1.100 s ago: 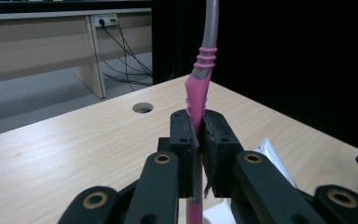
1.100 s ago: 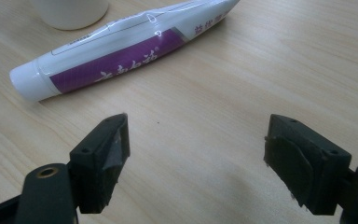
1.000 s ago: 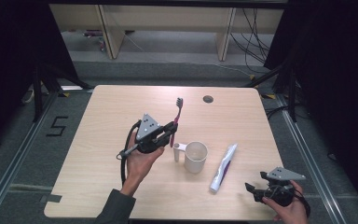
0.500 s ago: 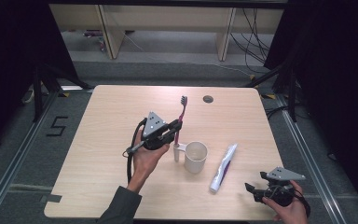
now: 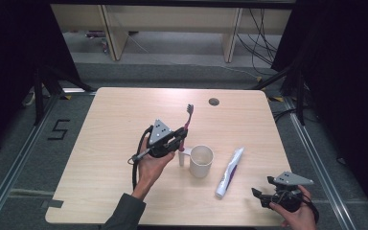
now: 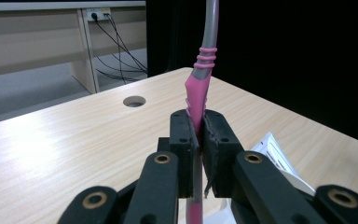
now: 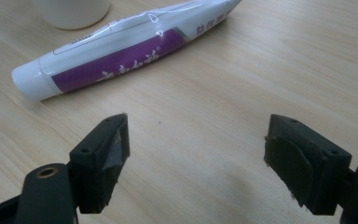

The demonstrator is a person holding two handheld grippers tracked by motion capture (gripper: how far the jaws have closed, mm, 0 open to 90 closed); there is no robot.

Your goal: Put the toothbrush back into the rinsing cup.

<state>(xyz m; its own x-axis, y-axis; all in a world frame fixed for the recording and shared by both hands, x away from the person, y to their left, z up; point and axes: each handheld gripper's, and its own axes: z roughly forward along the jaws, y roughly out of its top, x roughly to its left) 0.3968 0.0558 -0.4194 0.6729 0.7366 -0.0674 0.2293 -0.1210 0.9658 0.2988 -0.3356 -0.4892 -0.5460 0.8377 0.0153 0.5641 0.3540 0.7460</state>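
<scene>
Toothbrush (image 5: 187,120) pinched upright in your left hand-held gripper (image 5: 178,140), at 9 o'clock of mug (image 5: 201,161) | right hand-held gripper (image 5: 260,197) spread | step, likely: carry to mug | next: lower it in, handle first.

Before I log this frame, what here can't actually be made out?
- Toothbrush: the left gripper view's top edge cuts off its bristles, and the left gripper hides its lower handle.
- Mug: the right gripper view's top edge leaves just its base, and in the high view its inside is too small to judge.
- Toothpaste tube: its print is too small in the high view.
</scene>
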